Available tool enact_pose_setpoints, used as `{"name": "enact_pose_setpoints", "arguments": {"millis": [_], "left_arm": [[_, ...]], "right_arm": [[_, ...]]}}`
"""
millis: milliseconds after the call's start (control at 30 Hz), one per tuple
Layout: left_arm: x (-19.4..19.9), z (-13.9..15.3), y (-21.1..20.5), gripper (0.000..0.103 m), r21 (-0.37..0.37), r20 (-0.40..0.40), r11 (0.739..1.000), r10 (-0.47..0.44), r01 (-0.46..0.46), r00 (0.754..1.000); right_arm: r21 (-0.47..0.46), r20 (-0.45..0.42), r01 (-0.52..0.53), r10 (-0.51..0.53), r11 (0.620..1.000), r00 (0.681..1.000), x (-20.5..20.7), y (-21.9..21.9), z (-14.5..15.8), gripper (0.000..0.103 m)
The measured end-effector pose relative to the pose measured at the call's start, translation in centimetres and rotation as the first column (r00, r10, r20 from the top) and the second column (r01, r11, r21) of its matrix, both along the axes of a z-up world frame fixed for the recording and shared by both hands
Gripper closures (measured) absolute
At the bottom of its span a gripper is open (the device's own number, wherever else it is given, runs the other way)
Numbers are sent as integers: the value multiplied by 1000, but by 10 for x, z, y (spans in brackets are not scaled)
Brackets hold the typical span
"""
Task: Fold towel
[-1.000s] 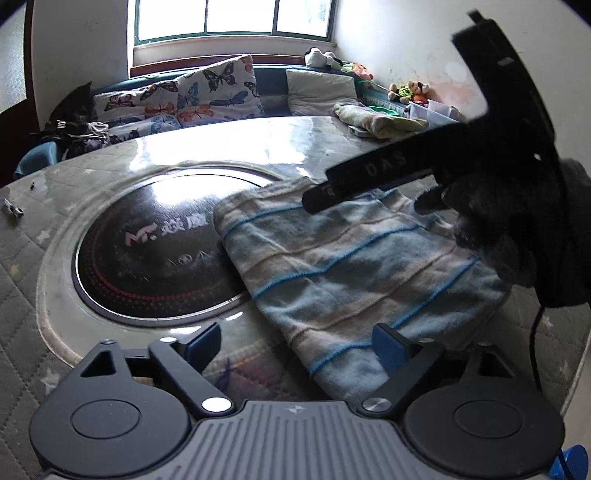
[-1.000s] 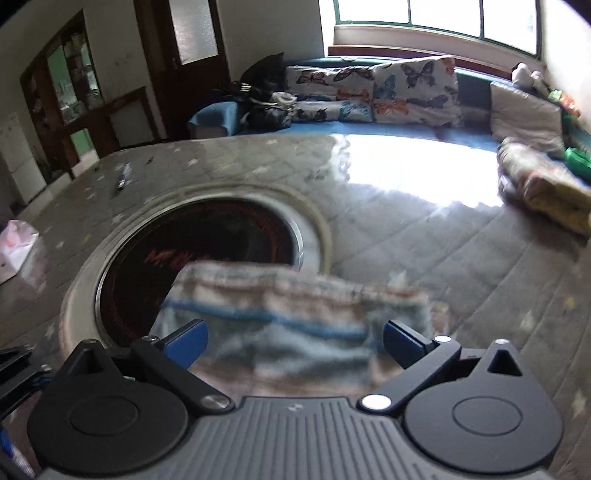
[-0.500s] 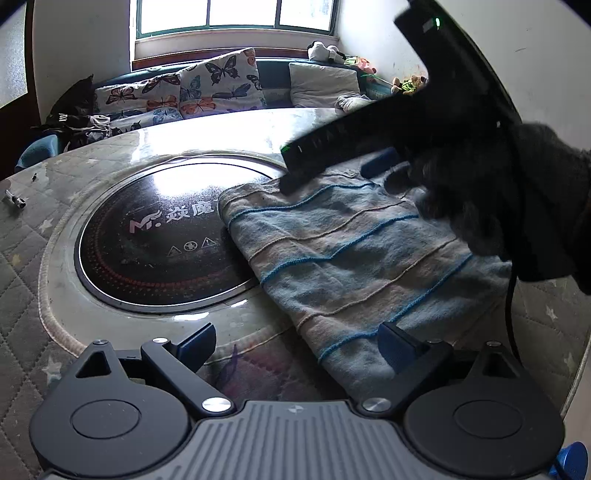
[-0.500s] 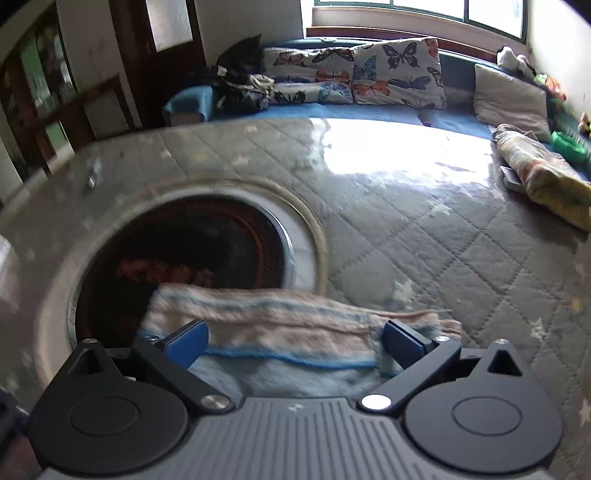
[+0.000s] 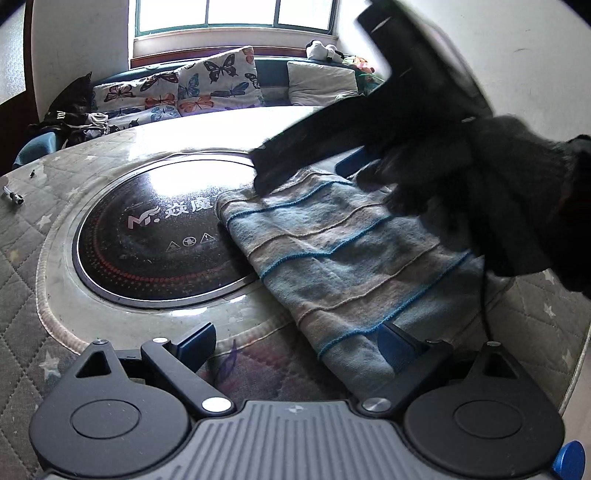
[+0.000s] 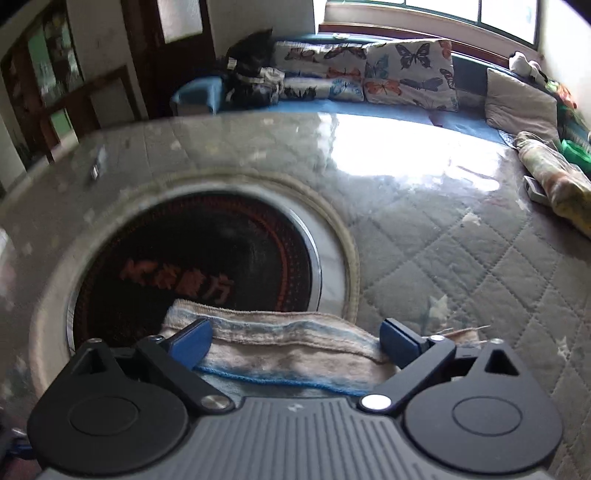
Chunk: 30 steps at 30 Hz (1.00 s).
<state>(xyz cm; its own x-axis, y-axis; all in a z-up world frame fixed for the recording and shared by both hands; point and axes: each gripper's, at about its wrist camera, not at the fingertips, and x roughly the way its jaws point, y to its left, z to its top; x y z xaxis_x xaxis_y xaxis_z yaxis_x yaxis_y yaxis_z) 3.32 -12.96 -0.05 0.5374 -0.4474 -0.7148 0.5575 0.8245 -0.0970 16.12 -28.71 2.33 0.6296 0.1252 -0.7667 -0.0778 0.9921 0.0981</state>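
Towel (image 5: 343, 258) on quilted table (image 5: 22, 266)

Towel (image 5: 343, 266) partly over cooktop (image 5: 155, 236)

Daylight is pouring through a green-framed window (image 5: 236, 16) at the top centre of the left wrist view, glaring off the quilted, glossy tabletop (image 6: 461, 258). A blue bench sofa (image 6: 388, 110) is running along the wall beneath it, carrying butterfly-print cushions (image 5: 218, 79) and a plain pale cushion (image 5: 321, 83). Soft toys (image 5: 325, 50) are sitting on the sill at upper right. In the right wrist view's upper left, a dark wooden door (image 6: 173, 55) is standing against a pale wall (image 5: 81, 44). A round black cooktop (image 5: 159, 229) is lying sunk into the table.
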Motion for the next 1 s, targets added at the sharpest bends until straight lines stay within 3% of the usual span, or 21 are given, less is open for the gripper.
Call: {"name": "enact_pose_setpoints", "arguments": {"millis": [167,333,400,600,733,867,1000], "left_arm": [[1,0,2,7,-8,-3,1000,6,-6,1000],[2,0,3,7,-5,0,1000,2,-2,1000],[1,0,3,7,-4,-2,1000,4,-4,1000],[2,1,3,7,4,-3,1000,7,-7,1000],[2,1,3,7,6,-2,1000,8,-8,1000],[0,0,3,7,11,-1,1000,8,-8,1000],[-2,2,5,7,15,3,1000,12,-12,1000]], "right_arm": [[32,24,-31,30,999,999,-27,-21,16,4],[-2,-3,-28,28,1000,1000,-41,-37,-8,2],[12,26,-43,43,999,999,-44,-42,-13,2],[115,81,-61,52,991,995,-68,-55,12,2],[88,74,-105,98,991,992,-87,-50,11,2],[80,40,-80,77,994,996,-88,-55,-8,2],[137,72,-63,54,989,996,-101,-63,5,3]]}}
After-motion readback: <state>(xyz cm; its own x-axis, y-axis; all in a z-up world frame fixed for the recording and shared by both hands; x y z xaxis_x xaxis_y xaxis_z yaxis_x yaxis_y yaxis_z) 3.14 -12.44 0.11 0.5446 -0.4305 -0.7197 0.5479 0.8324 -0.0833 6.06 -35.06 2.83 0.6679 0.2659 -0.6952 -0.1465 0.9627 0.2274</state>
